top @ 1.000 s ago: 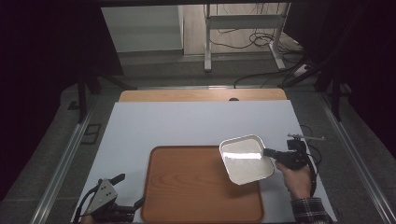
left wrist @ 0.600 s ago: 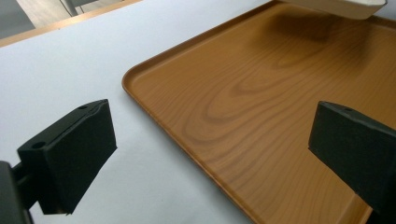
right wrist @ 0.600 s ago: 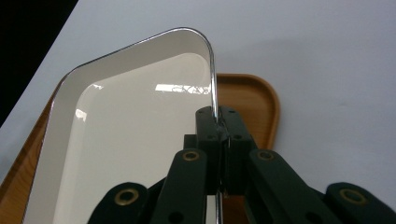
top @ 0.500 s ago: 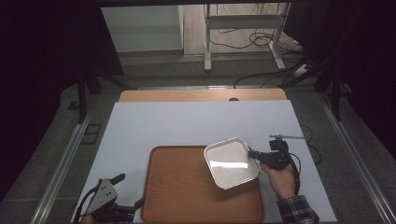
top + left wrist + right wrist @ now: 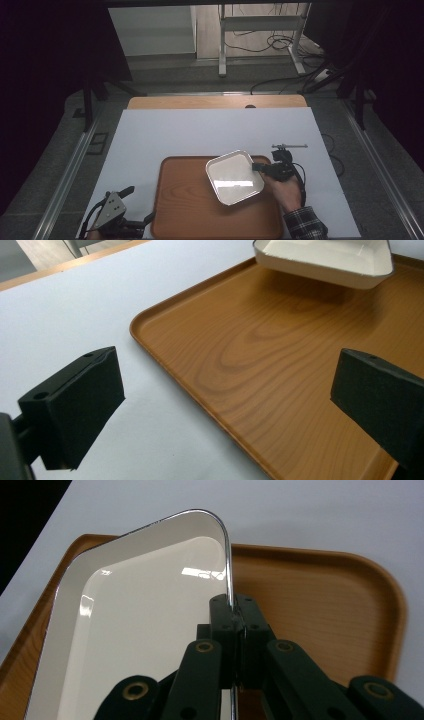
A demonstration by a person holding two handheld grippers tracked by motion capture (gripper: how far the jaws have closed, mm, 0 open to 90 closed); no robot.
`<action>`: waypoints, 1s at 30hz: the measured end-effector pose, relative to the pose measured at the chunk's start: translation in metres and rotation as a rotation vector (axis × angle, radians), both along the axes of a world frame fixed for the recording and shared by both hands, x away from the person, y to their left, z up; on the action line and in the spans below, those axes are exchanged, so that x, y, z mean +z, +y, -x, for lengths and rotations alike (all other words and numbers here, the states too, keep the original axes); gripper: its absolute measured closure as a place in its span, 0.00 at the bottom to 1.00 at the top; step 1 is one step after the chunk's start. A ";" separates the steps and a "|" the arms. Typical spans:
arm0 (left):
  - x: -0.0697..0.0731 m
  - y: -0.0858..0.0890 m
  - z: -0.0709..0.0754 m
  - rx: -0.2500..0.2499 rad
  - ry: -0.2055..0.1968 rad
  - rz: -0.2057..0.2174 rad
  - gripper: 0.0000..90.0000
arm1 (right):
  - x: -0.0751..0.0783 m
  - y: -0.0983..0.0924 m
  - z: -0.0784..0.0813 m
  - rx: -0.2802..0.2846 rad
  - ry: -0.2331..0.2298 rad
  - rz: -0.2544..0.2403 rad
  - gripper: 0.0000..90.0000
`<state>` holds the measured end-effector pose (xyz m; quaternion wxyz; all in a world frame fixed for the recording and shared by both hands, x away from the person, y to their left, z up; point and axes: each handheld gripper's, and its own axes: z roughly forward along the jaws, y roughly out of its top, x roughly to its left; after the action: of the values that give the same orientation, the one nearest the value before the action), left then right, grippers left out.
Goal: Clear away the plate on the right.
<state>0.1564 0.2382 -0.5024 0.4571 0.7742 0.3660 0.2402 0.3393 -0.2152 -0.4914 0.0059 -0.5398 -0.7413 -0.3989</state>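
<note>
Right hand-held gripper (image 5: 261, 167) pinches the white dish (image 5: 234, 177) by its rim, dish held above the wooden tray (image 5: 186, 215).

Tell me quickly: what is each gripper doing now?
Left gripper: open, holding nothing.
Right gripper: closed on the white dish's rim, above the wooden tray.

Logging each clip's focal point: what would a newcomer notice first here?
The white dish, pinched by its rim in the shut right gripper and held above the wooden tray with a shadow beneath it. Next, the left gripper, jaws wide open, by the tray's near left corner on the white tabletop.
</note>
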 end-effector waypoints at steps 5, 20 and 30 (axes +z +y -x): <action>0.000 0.000 0.000 -0.001 0.000 -0.001 0.01 | -0.004 0.013 -0.002 0.016 0.003 0.015 0.98; 0.000 0.000 0.000 -0.004 -0.002 -0.002 0.01 | -0.021 0.039 -0.010 0.033 0.029 0.077 0.98; 0.000 0.000 0.000 -0.005 -0.003 -0.004 0.01 | -0.025 0.045 -0.011 0.041 0.016 0.099 0.97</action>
<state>0.1559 0.2378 -0.5023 0.4565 0.7759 0.3628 0.2408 0.3503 -0.1706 -0.5165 -0.0066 -0.5272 -0.7709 -0.3574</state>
